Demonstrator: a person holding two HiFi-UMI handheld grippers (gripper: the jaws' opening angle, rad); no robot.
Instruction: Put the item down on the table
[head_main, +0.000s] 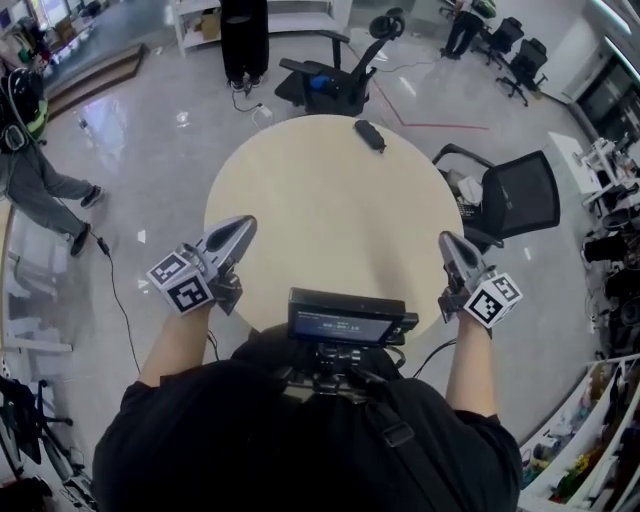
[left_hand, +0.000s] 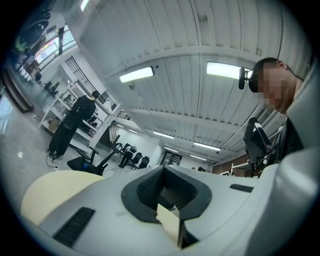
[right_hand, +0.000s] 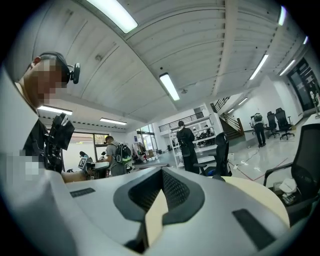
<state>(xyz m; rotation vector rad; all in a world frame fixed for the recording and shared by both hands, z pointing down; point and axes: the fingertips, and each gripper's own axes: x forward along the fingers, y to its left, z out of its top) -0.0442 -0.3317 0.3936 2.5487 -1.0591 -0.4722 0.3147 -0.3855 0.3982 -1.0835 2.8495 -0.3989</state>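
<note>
1. Operator: dark-clothed torso at bottom of head view, w/ a chest-mounted screen unit overlapping the table's near edge.

2. Left gripper: held at the near-left edge of the table, tips pointing inward over the rim. Marker cube sits at the wrist end, off the table. Left gripper view: jaws closed together, pads meeting, nothing between them.

3. Right gripper: held at the near-right edge, approx. mirroring the left. Its marker cube also sits off the table. Right gripper view: jaws fully closed, no object in them.

4. Table: round, beige top. Near and centre areas carry nothing.

5. Item: small, dark, elongated; lies flat on the top near the far edge, right of centre. Well apart from both grippers; neither touches it.

6. Surroundings: black mesh chair just beside the table's right edge. Second black office chair beyond the far edge. Person in grey trousers stands on the glossy grey floor at far left. Shelving and more chairs farther back; details too small to tell.
</note>
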